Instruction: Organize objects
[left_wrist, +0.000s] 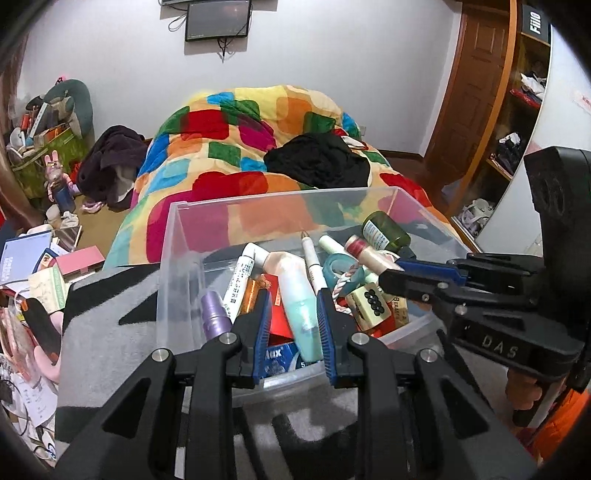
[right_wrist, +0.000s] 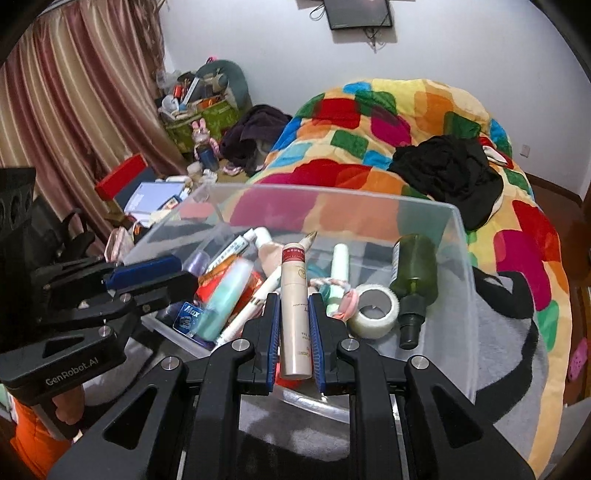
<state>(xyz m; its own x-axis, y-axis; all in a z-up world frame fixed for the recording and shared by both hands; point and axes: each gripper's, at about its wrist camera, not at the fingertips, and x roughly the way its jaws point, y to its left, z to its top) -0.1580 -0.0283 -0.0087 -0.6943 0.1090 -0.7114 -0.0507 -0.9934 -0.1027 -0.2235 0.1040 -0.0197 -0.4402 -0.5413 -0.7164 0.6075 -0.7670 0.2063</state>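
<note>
Right wrist view: right tool (right_wrist: 293, 325) pinches a cream tube (right_wrist: 293, 314) above the clear bin (right_wrist: 458, 236).
Left tool (left_wrist: 291, 325): pinches a mint bottle (left_wrist: 301, 317).
Bin contents: green bottle (right_wrist: 413, 273), tape roll (right_wrist: 375, 310), pens, tubes.
Bin location: grey blanket on bed.

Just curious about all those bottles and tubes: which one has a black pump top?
The dark green translucent bottle, lying on its side by the clear plastic bin's right wall, beside the roll of clear tape. The others are pale.
</note>
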